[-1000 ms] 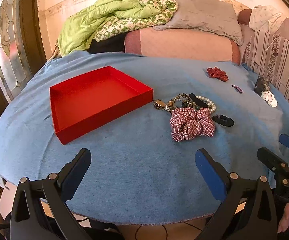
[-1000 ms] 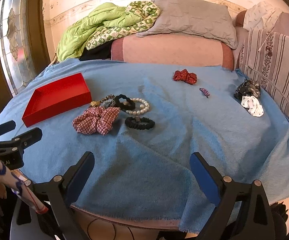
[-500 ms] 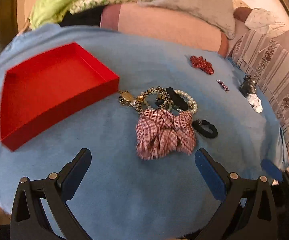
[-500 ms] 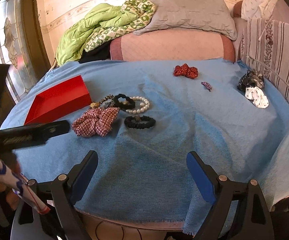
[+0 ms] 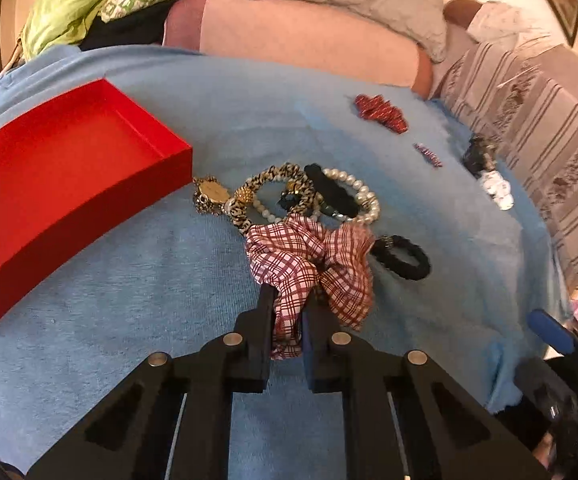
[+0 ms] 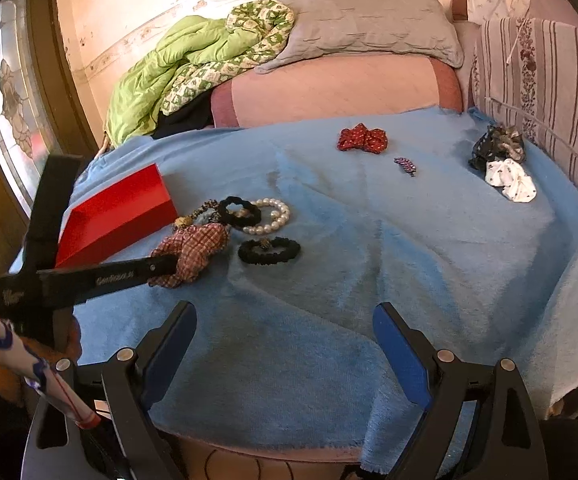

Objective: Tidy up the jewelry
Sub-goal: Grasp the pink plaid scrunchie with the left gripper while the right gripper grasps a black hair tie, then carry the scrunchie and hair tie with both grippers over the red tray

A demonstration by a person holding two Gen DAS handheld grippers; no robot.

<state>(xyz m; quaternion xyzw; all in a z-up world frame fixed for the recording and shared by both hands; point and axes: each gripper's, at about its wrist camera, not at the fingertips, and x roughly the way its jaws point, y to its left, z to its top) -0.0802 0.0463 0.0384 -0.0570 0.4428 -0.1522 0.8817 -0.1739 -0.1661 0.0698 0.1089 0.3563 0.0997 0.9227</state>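
Note:
A red-and-white plaid scrunchie (image 5: 309, 256) lies on the blue cloth, and my left gripper (image 5: 291, 304) is shut on its near edge. The right wrist view shows the same grip from the side, the left gripper (image 6: 165, 266) pinching the scrunchie (image 6: 197, 246). Just behind it lie a pearl bracelet (image 5: 365, 200), a leopard-print bracelet (image 5: 273, 184), a gold pendant (image 5: 211, 194) and a black hair tie (image 5: 403, 256). An open red box (image 5: 69, 168) sits to the left. My right gripper (image 6: 285, 320) hovers over the cloth's near edge, its jaws closing slowly with nothing between them.
Farther right lie a red bow (image 6: 363, 140), a small purple clip (image 6: 405, 166) and a white and a dark scrunchie (image 6: 509, 178). A sofa with a green blanket (image 6: 169, 76) and a grey pillow (image 6: 369, 20) borders the far side. The cloth's fringe (image 6: 273, 446) hangs off the near edge.
My left gripper moved forward and down onto the plaid scrunchie, and its wide-open jaws shut on the fabric. The right gripper stayed in place, with its jaws slightly narrower.

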